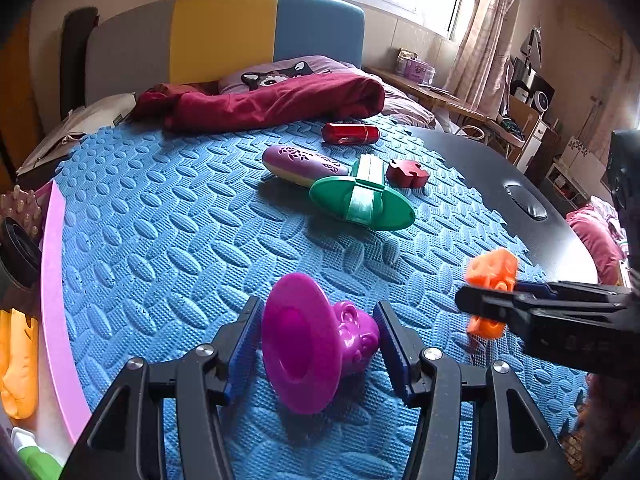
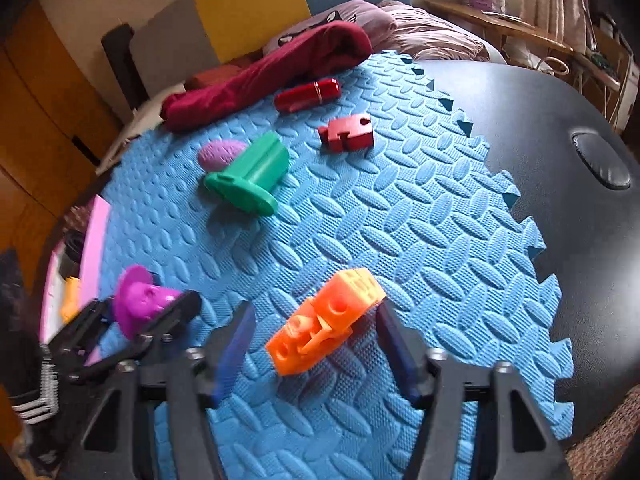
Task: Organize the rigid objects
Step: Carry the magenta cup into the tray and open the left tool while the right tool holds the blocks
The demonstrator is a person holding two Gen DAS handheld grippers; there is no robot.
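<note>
A magenta toy (image 1: 316, 340) with a wide flared disc lies on the blue foam mat (image 1: 160, 220), and my left gripper (image 1: 318, 344) is shut on it, one pad against the disc and the other against its knobbly head. The same grip shows at the lower left of the right wrist view (image 2: 148, 316). An orange perforated block (image 2: 320, 324) stands on the mat between the fingers of my right gripper (image 2: 312, 340), which is open; a gap shows at its left pad (image 2: 236, 344). In the left wrist view that gripper (image 1: 480, 300) reaches in from the right around the orange block (image 1: 492, 272).
Farther back on the mat lie a green toy (image 1: 362, 200), a lilac oval case (image 1: 300, 164), a red puzzle-shaped piece (image 1: 406, 174) and a red cylinder (image 1: 350, 133). A pink-rimmed tray (image 1: 56, 280) with several items borders the mat's left. A black tabletop (image 2: 540, 120) extends right; a dark red blanket (image 1: 272, 100) lies behind.
</note>
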